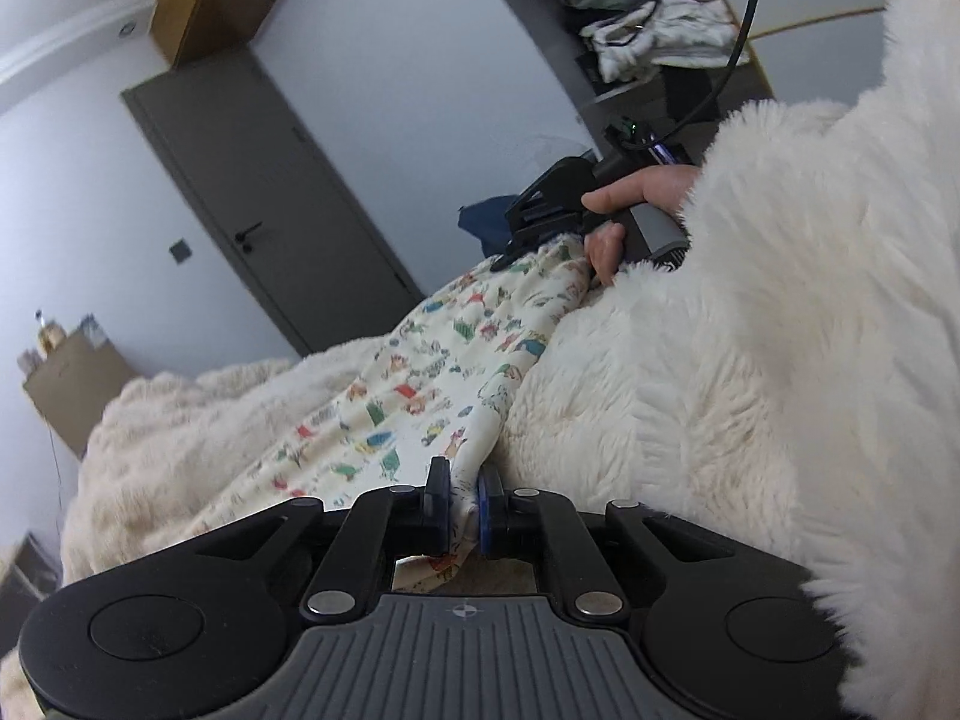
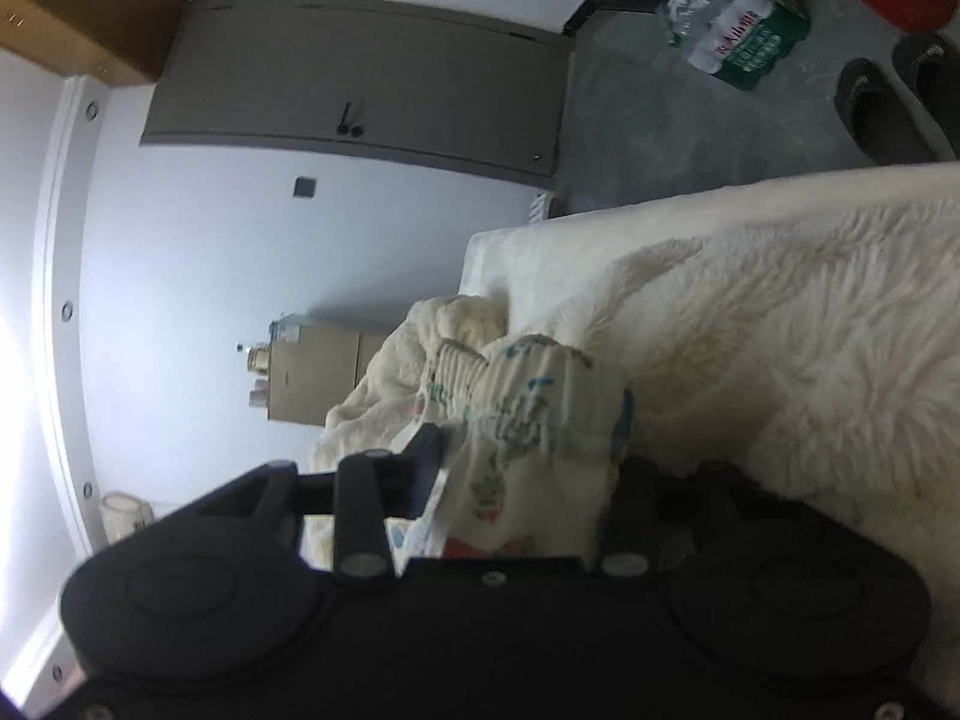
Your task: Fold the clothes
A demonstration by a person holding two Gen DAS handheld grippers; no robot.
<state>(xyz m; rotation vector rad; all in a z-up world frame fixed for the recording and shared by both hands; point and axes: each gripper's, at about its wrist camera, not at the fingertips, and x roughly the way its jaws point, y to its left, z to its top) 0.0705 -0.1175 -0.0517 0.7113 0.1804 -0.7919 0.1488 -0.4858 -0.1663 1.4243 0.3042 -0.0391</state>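
A cream garment with a small colourful print (image 1: 420,396) is stretched over a fluffy white blanket (image 1: 690,390). My left gripper (image 1: 463,495) is shut on one edge of it. In the left wrist view my right gripper (image 1: 522,240) grips the far end, held by a hand in a fluffy white sleeve (image 1: 840,240). In the right wrist view my right gripper (image 2: 528,456) is shut on the garment's bunched elastic end (image 2: 528,408); its right finger is hidden by cloth.
A grey door (image 1: 264,204) is in the wall behind. Cardboard boxes (image 1: 72,378) stand by the wall. A shelf with piled clothes (image 1: 648,18) is at top right. Slippers (image 2: 888,102) and a bag (image 2: 738,24) lie on the grey floor.
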